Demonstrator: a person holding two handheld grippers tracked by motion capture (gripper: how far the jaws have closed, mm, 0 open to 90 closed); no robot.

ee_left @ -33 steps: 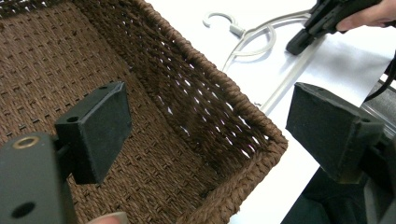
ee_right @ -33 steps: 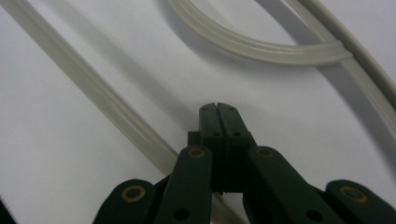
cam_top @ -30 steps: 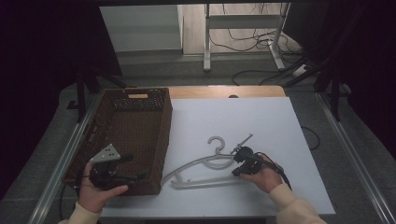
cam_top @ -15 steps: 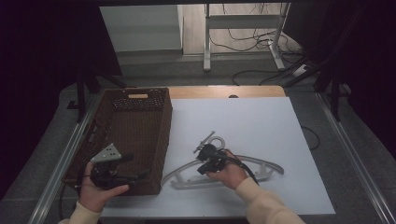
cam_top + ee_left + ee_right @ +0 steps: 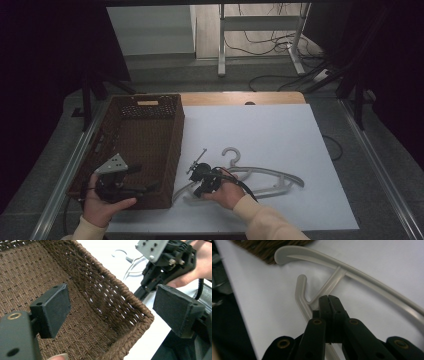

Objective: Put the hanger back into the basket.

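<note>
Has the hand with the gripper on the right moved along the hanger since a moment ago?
Yes. The right gripper has slid leftward along the hanger, away from its right end and toward the basket.

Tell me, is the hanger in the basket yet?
Not yet. The grey hanger lies on the white table beside the brown basket, which looks empty. The right hand-held gripper is shut over the hanger's lower bar. The left hand-held gripper, jaws open, waits at the basket's near corner. Lifting the hanger in probably remains.
</note>
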